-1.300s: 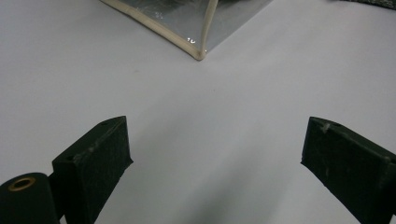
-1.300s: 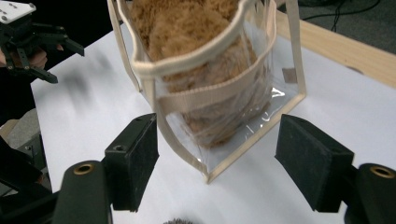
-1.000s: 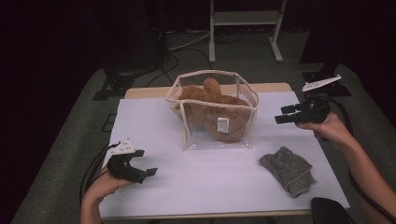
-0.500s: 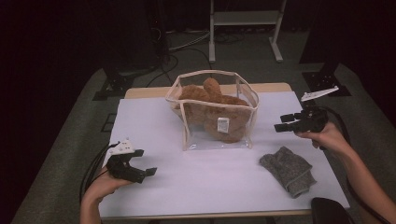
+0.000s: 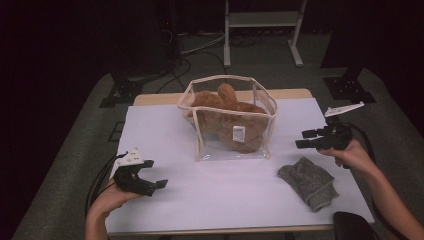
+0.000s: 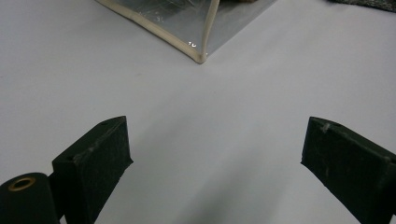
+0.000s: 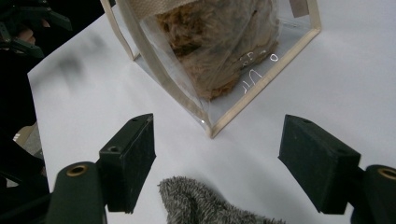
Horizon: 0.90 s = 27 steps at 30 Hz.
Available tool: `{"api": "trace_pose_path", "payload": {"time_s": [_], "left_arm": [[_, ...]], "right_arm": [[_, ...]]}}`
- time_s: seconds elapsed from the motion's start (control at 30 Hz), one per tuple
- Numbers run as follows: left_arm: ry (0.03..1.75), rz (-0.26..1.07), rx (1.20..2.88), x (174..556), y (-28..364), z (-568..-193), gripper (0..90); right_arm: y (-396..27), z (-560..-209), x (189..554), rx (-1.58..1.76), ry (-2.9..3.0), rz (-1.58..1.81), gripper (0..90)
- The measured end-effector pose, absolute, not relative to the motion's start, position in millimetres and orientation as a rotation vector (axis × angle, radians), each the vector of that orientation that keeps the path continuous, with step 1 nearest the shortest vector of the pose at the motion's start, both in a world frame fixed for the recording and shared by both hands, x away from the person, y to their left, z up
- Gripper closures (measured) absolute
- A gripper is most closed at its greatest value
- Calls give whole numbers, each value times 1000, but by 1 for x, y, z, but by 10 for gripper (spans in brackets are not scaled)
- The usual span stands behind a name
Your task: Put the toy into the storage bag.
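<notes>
The brown plush toy (image 5: 227, 120) already sits in the clear bag (image 5: 265, 107), while the grey cloth (image 5: 307, 182) lies outside at the near right, untouched, with the right gripper (image 5: 306, 139) wide open and empty above it and the left gripper (image 5: 156, 187) also wide and empty.

A metal stand (image 5: 262, 27) and cables (image 5: 200, 45) occupy the dark floor behind the white table (image 5: 165, 125).

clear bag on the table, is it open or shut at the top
Open. The clear bag's cream-trimmed rim gapes wide in the high view, and the brown plush toy inside pokes up through the opening.
</notes>
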<state>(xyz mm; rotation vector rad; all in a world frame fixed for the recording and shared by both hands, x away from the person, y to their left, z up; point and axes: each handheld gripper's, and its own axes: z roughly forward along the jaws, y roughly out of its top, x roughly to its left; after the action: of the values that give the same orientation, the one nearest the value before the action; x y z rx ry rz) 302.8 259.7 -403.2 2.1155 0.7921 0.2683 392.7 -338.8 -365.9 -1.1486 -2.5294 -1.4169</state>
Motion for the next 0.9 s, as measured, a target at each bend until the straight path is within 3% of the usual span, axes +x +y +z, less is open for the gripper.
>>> {"api": "trace_pose_path", "payload": {"time_s": [0.9], "left_arm": [[788,268,2128,303,257,-403,70]], "right_arm": [[-355,-412,369,-1214,-2426,-1445,255]]}}
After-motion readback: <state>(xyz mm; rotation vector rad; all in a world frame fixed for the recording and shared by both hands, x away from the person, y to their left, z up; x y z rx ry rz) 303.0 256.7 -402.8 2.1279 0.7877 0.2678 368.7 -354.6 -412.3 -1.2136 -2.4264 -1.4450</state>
